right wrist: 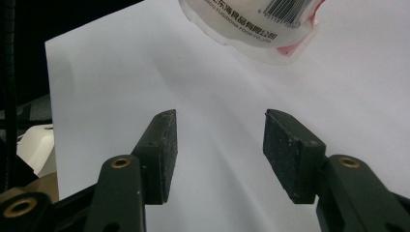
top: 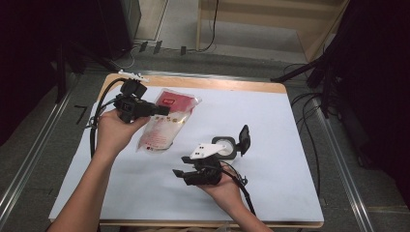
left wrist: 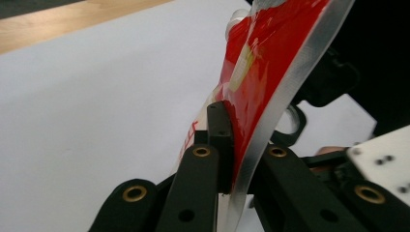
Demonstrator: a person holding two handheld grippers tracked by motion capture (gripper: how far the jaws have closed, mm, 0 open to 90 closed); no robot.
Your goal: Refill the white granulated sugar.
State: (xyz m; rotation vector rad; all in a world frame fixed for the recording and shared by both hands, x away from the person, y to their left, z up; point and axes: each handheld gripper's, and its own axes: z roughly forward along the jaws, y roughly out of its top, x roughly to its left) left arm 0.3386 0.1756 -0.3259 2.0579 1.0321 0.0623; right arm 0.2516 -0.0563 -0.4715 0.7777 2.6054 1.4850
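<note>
Your left gripper [top: 162, 110] has its jaws closed on the sealed side edge of the red and clear food pouch [top: 167, 121]. In the left gripper view one pad [left wrist: 220, 137] presses flat against the printed face of the pouch [left wrist: 270, 72], and the clear seam runs down between the two jaws. Gripping the flat seam rather than the filled body probably gives the pads a thin, firm strip to clamp and avoids squeezing the contents.

Your right gripper [right wrist: 217, 145] holds nothing. Its jaws stand apart over bare white paper, with both pads [right wrist: 162, 145] clear of any object. In the high view it [top: 180, 174] sits near the front of the table, pointing left toward the pouch, whose barcoded lower end [right wrist: 251, 24] appears ahead of the jaws but well apart from them. This looks like a ready position for a second grip on the free end.

The pouch lies at the rear left of the white sheet [top: 270, 116] covering the table [top: 232, 84]. A small black and white device with a raised flap [top: 229, 145] rests just behind your right hand [top: 225, 188], apart from the pouch.
</note>
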